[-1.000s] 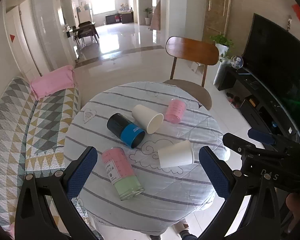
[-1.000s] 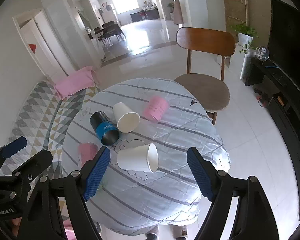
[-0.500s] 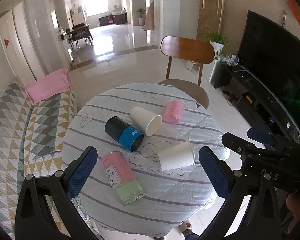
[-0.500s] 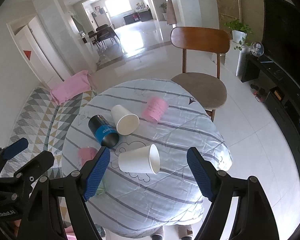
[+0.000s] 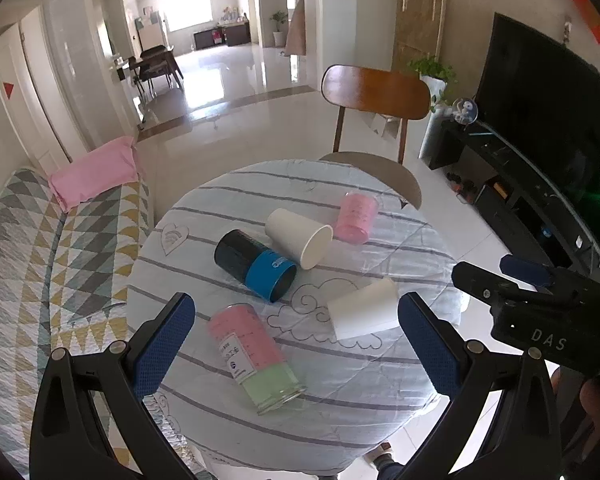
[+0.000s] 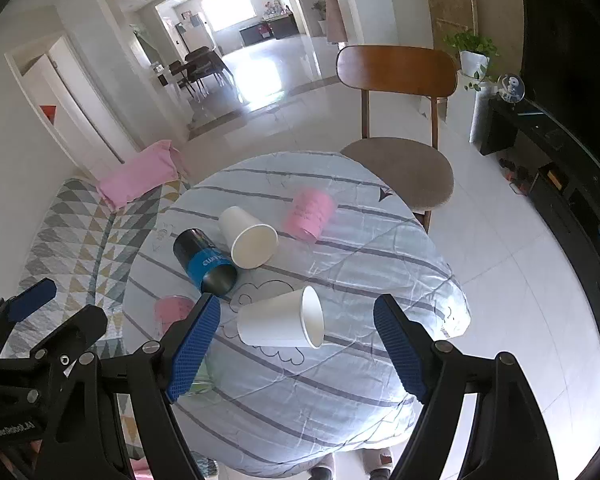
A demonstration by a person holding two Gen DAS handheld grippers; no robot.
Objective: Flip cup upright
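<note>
Several cups lie on their sides on a round table (image 5: 220, 208) (image 6: 380, 392) with a striped cloth. A white paper cup (image 5: 362, 314) (image 6: 282, 320) lies nearest, mouth to the right. Another white paper cup (image 5: 300, 236) (image 6: 249, 237), a black and blue cup (image 5: 254, 264) (image 6: 204, 260), a pink cup (image 5: 356, 218) (image 6: 309, 213) and a pink and green glass (image 5: 254, 356) (image 6: 171, 310) lie around it. My left gripper (image 5: 296, 344) is open and empty, high above the table. My right gripper (image 6: 296, 346) is open and empty, also above the table.
A wooden chair (image 5: 374, 100) (image 6: 398, 76) stands behind the table. A patterned sofa with a pink pillow (image 5: 94, 170) (image 6: 140, 176) is at the left. A black TV and stand (image 5: 540, 128) are at the right. Tiled floor surrounds the table.
Both grippers have drawn back and up a little, so the table looks slightly smaller and lower in view. The cups have not moved. Both jaws stay open.
</note>
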